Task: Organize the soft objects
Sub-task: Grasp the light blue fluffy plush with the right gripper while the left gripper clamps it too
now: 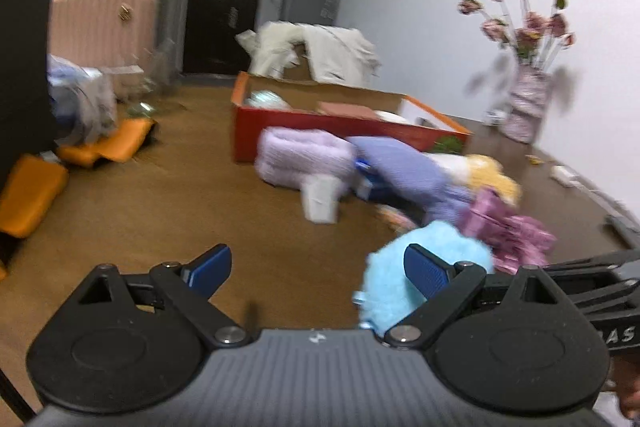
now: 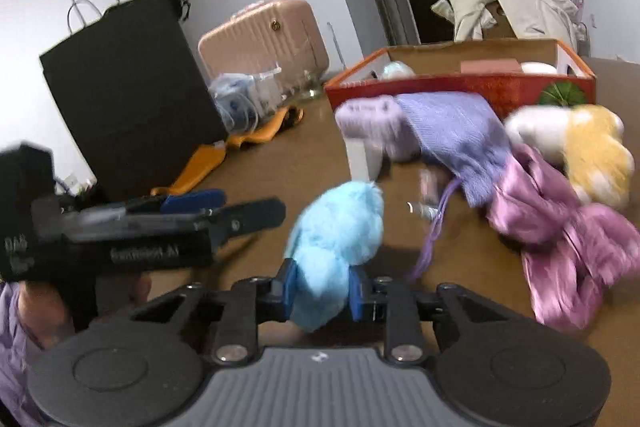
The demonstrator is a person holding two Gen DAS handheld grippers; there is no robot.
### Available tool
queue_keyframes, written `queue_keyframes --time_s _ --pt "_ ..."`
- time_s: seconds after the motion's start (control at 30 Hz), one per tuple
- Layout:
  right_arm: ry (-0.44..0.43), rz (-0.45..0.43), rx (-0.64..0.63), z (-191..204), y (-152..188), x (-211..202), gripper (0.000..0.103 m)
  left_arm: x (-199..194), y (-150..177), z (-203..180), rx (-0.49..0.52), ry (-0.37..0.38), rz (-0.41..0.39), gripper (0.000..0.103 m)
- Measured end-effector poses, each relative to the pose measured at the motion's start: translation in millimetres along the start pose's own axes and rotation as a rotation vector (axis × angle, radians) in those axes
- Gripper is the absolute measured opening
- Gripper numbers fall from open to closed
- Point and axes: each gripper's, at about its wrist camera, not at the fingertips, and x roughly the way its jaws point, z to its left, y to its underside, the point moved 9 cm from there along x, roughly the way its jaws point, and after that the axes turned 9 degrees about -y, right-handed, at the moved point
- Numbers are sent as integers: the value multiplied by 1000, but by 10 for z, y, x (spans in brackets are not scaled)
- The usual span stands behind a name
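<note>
My right gripper [image 2: 323,291] is shut on a light blue fluffy toy [image 2: 340,223], whose lower end is squeezed between the blue pads just above the brown table [image 2: 280,163]. The same toy [image 1: 384,279] shows in the left wrist view, partly behind my left gripper's right finger. My left gripper [image 1: 318,265] is open with nothing between its fingers. A pile of soft things lies beyond: a lilac knitted piece [image 2: 368,115], a purple knit [image 2: 452,131], a yellow and white plush [image 2: 592,151] and a pink satin piece [image 2: 560,227]. Behind them stands a red box [image 2: 440,87].
A black paper bag [image 2: 132,87] stands at the table's left, with orange pads [image 1: 32,195] and a pink suitcase [image 2: 264,35] near it. A vase of flowers [image 1: 524,107] is at the far right. A cream cloth [image 1: 320,51] drapes over a carton behind the red box.
</note>
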Motion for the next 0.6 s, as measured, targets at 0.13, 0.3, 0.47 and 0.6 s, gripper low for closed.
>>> queue_keyframes --time_s 0.13,0.3,0.47,0.6 --pt "142 -50 32 -150 82 -330 47 -44 149 -190 -23 90 42 93" --pt "158 -148 73 -283 -1 -561 47 -6 248 -356 -20 135 74 83" --pt "88 -170 127 -440 -112 -296 47 79 310 -408 -37 157 108 60" --pt "67 -143 132 -488 -145 -22 46 92 289 -300 -46 132 100 55"
